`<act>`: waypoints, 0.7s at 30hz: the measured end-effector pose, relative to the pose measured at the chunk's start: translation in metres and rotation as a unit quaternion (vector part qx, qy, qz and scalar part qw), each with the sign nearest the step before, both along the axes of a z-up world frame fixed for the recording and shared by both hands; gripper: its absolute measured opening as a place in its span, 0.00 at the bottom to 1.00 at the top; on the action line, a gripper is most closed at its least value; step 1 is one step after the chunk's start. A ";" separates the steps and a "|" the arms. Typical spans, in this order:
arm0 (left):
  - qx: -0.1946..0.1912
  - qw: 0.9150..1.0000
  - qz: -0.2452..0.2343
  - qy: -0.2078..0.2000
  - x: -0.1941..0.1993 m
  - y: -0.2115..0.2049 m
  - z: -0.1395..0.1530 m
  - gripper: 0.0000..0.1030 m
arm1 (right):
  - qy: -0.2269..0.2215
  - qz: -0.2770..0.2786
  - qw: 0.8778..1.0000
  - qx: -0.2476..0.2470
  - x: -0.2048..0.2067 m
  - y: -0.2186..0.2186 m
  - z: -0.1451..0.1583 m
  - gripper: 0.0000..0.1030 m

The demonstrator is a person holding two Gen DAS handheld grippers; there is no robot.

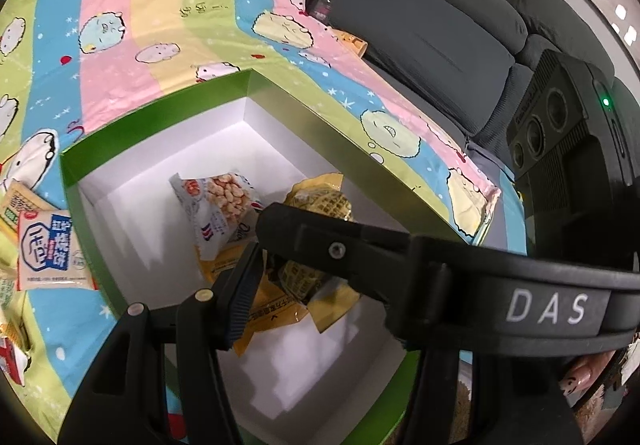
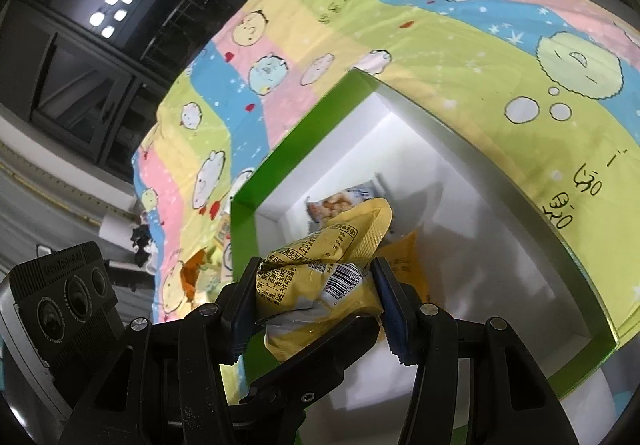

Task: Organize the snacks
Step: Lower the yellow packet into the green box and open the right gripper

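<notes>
Where right claw [image 2: 316,297] pinches yellow packet [image 2: 320,265]

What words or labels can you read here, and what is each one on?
"DAS": on the black gripper arm crossing the left wrist view.
Large Chinese characters, not legible to me, on the red and white packet beside the green box.
Fine print and barcode digits on the yellow packet: too small.

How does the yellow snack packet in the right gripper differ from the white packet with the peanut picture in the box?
The yellow packet is squeezed between the right gripper fingers above the green box; the white packet lies loose on the box floor. The yellow one shows a barcode, the white one a nut picture. Both are sealed snack packets.
</notes>
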State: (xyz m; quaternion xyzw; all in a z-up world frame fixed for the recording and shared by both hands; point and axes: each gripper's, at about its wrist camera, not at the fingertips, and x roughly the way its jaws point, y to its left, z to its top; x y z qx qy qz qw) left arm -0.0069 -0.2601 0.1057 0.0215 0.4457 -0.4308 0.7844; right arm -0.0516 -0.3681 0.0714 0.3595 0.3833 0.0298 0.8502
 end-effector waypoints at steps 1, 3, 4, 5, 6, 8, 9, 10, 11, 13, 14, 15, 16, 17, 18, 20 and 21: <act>0.000 1.000 -0.002 0.003 0.001 -0.001 -0.002 0.55 | 0.003 -0.003 1.000 0.000 0.000 -0.001 -0.002 0.54; -0.001 1.000 -0.006 0.007 0.003 -0.004 -0.005 0.55 | 0.007 -0.007 1.000 -0.001 0.002 -0.004 -0.004 0.54; -0.001 1.000 -0.007 0.010 0.004 -0.004 -0.006 0.55 | 0.010 -0.009 1.000 0.000 0.002 -0.005 -0.006 0.54; 0.000 1.000 -0.008 0.012 0.005 -0.005 -0.008 0.55 | 0.012 -0.010 1.000 0.000 0.003 -0.006 -0.007 0.54; 0.000 1.000 -0.010 0.014 0.006 -0.006 -0.009 0.55 | 0.014 -0.010 1.000 0.001 0.003 -0.007 -0.008 0.54; 0.002 1.000 -0.011 0.020 0.008 -0.006 -0.012 0.55 | 0.019 -0.012 1.000 0.003 0.005 -0.009 -0.011 0.54; 0.003 1.000 -0.012 0.022 0.008 -0.007 -0.013 0.55 | 0.021 -0.012 1.000 0.003 0.005 -0.009 -0.012 0.54; 0.003 1.000 -0.013 0.024 0.010 -0.006 -0.014 0.55 | 0.022 -0.013 1.000 0.003 0.006 -0.009 -0.013 0.54; 0.004 1.000 -0.013 0.027 0.011 -0.007 -0.015 0.55 | 0.025 -0.013 1.000 0.003 0.006 -0.009 -0.015 0.54; 0.005 0.999 -0.013 0.032 0.012 -0.007 -0.018 0.55 | 0.031 -0.015 0.999 0.004 0.008 -0.010 -0.017 0.54; 0.006 0.999 -0.013 0.036 0.013 -0.007 -0.020 0.55 | 0.033 -0.016 0.999 0.002 0.008 -0.010 -0.018 0.54; 0.006 0.999 -0.013 0.040 0.013 -0.007 -0.021 0.55 | 0.035 -0.017 0.999 0.000 0.009 -0.010 -0.018 0.54; 0.006 0.999 -0.013 0.042 0.014 -0.007 -0.022 0.55 | 0.037 -0.018 0.999 -0.002 0.009 -0.010 -0.018 0.54; 0.007 0.999 -0.014 0.043 0.014 -0.007 -0.022 0.55 | 0.038 -0.018 0.999 -0.003 0.009 -0.010 -0.019 0.54; 0.007 0.999 -0.014 0.044 0.014 -0.007 -0.022 0.55 | 0.039 -0.018 0.999 -0.003 0.009 -0.010 -0.019 0.54; 0.009 0.999 -0.015 0.047 0.015 -0.007 -0.023 0.55 | 0.040 -0.019 0.999 -0.004 0.009 -0.010 -0.019 0.54; 0.010 0.999 -0.015 0.049 0.015 -0.007 -0.023 0.55 | 0.040 -0.020 0.999 -0.004 0.010 -0.010 -0.019 0.54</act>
